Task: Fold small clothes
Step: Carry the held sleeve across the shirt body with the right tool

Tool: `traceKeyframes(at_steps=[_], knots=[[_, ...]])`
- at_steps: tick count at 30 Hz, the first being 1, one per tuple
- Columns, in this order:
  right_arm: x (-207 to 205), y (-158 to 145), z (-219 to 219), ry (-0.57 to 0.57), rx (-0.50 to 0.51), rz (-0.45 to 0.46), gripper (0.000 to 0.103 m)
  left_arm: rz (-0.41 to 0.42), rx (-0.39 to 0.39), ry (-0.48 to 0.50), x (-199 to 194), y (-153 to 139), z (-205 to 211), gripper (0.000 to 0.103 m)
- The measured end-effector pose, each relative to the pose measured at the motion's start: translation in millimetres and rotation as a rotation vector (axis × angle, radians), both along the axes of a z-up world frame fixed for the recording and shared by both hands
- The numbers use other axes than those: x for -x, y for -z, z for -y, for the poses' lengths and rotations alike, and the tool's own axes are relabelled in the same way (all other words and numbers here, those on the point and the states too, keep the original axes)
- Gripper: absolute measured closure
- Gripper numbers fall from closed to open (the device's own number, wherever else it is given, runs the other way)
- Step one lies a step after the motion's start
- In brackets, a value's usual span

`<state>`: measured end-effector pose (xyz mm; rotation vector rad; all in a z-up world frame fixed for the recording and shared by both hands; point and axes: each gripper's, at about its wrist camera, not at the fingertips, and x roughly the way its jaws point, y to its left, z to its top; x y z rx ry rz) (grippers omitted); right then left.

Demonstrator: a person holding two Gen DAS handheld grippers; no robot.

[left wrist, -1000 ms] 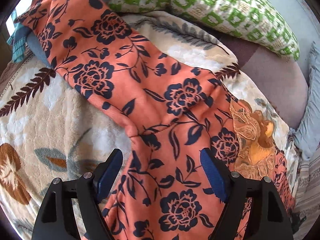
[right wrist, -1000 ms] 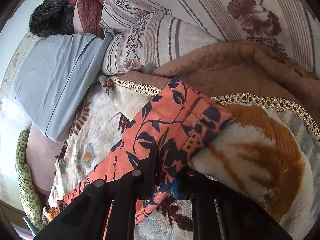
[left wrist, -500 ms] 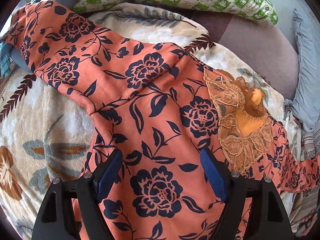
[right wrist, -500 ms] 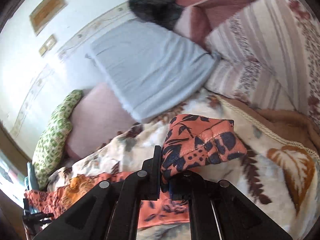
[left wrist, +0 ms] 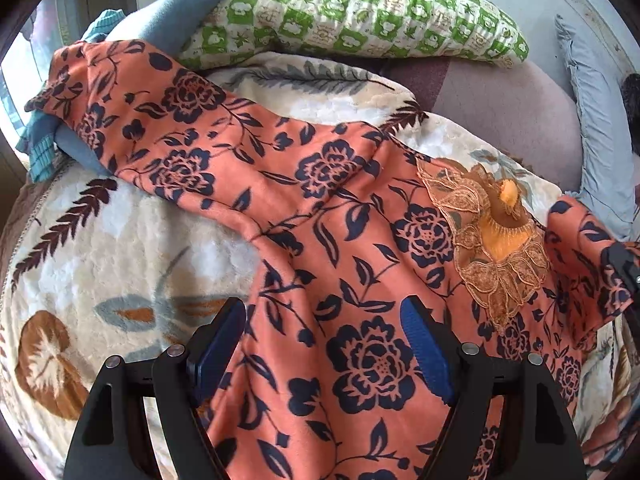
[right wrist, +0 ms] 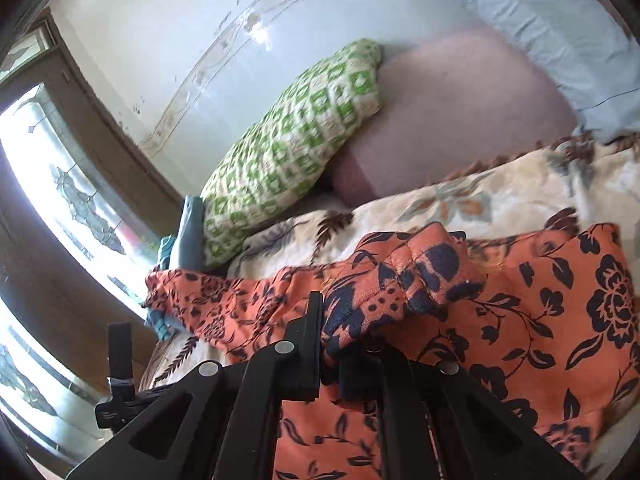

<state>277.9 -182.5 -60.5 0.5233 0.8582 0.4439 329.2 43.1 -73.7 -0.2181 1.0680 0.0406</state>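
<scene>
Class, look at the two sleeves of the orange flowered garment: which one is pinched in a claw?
The sleeve bunched in the shut right claw. The other sleeve lies flat, stretched toward the window, untouched.

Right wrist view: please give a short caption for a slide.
Right tool shut on a cuff of the orange floral garment, carrying it across the bed.

Open room is found on the left, where the bare leaf blanket (left wrist: 100, 264) is spread flat. The middle is covered by the orange flower garment (left wrist: 320, 220). The far side is blocked by the green pillow (left wrist: 360, 12) and the pink cushion (left wrist: 512, 116). The far left corner is filled by blue clothes (left wrist: 160, 28). The right edge is closed off by the grey-blue pillow (left wrist: 596, 128).
</scene>
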Motion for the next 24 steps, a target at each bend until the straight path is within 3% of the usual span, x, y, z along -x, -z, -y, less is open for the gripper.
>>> traceKeyframes(at_steps=[5,8,9,11,13,15,19,24], knots=[[-4,36,-91,-0.124,-0.011,-0.069,0.098,0.041,0.013,-0.080,19,-11,-31,0.024],[-7,55,-135,-0.196,0.014,-0.124,0.091,0.049,0.046,-0.130,26,-12,-50,0.024],[-7,63,-147,-0.212,0.051,-0.153,0.084,0.047,0.055,-0.141,27,-11,-54,0.024],[-5,74,-159,-0.228,0.116,-0.206,0.074,0.035,0.074,-0.152,30,-10,-59,0.024],[3,74,-159,-0.239,0.132,-0.225,0.072,0.018,0.089,-0.151,30,-8,-60,0.024],[15,61,-143,-0.250,0.109,-0.195,0.070,0.006,0.102,-0.141,28,-6,-59,0.024],[48,28,-66,-0.154,0.036,-0.112,0.047,-0.031,0.153,-0.089,23,0,-41,0.024],[77,59,70,0.161,-0.067,-0.255,0.044,-0.064,0.221,-0.003,16,17,-8,0.023]])
